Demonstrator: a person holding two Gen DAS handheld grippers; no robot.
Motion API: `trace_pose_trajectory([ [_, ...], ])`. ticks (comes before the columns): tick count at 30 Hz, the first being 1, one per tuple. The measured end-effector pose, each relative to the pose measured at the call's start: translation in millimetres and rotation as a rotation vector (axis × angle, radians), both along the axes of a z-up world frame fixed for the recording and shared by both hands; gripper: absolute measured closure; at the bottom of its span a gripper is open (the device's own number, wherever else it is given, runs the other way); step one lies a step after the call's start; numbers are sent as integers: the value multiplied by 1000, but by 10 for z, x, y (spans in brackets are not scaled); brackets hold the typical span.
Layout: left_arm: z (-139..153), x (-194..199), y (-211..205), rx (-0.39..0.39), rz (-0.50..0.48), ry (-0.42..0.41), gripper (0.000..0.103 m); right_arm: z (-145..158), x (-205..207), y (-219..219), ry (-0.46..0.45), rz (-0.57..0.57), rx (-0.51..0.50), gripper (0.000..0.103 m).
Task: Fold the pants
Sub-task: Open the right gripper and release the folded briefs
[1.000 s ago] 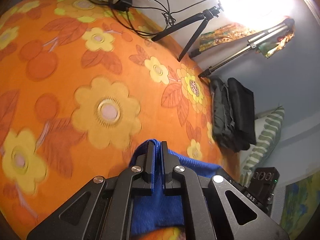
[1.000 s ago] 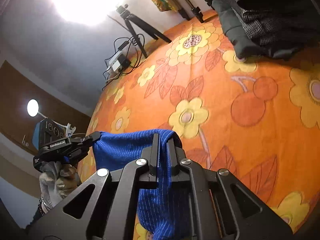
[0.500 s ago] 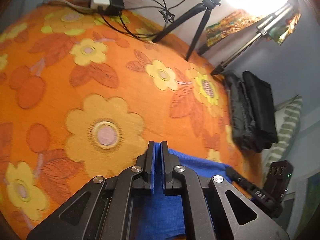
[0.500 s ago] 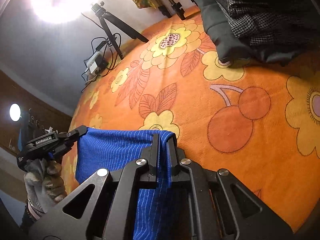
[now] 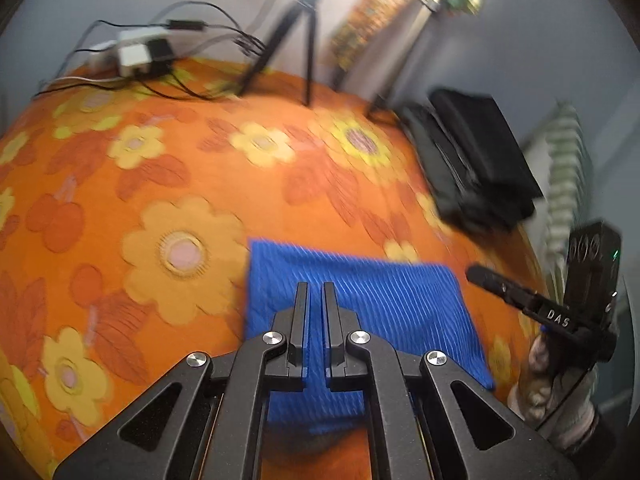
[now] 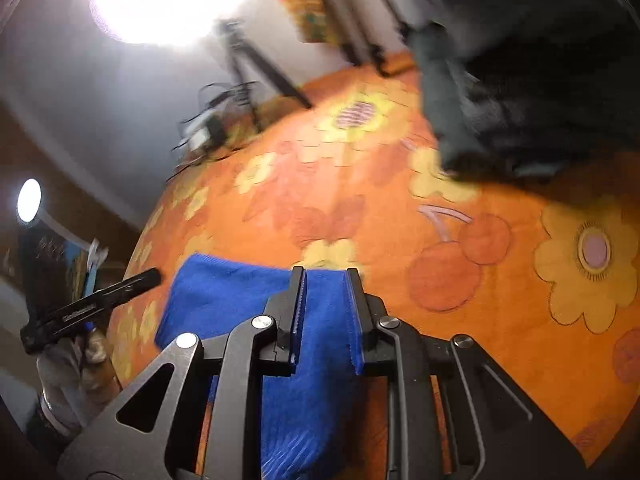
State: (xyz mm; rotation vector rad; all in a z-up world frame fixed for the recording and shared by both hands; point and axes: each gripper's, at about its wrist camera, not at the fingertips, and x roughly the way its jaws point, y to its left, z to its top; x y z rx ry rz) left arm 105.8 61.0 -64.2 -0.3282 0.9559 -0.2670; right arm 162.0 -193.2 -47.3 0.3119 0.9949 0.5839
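The blue ribbed pants (image 5: 360, 300) lie folded flat on the orange flowered bedspread (image 5: 160, 184). My left gripper (image 5: 316, 286) hovers over their near edge with its jaws nearly together and nothing between them. In the right wrist view the pants (image 6: 224, 300) lie under my right gripper (image 6: 323, 272), whose jaws stand apart above the cloth's right corner. The right gripper also shows at the right of the left wrist view (image 5: 480, 274), and the left gripper at the left of the right wrist view (image 6: 148, 278).
A stack of dark folded clothes (image 5: 472, 168) sits at the bed's far right. Tripods (image 5: 296, 40), a power strip with cables (image 5: 136, 54) and a bright lamp stand along the back wall. A striped pillow (image 5: 568, 168) lies at the right.
Both grippers have laid the pants down flat and let go. The right jaws have opened and both grippers have drawn back from the cloth.
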Motion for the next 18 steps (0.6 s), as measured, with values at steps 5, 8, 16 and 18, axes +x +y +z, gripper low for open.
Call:
trace_pose_trajectory([
  [5,-136,-120,-101,40,-49,37,99,30,-260,284,-28,145,-49,83],
  [8,-281,-196,-126,103,-61,63,99,-49,-363,335,-18,196,-81,83],
  [16,-243,-304,0,73,-51,48,99,-160,-363,140,31,174,-80,83],
  [18,-170,-297,23,89,-38,16,94,-108,-333,56,32,137,-55,81],
])
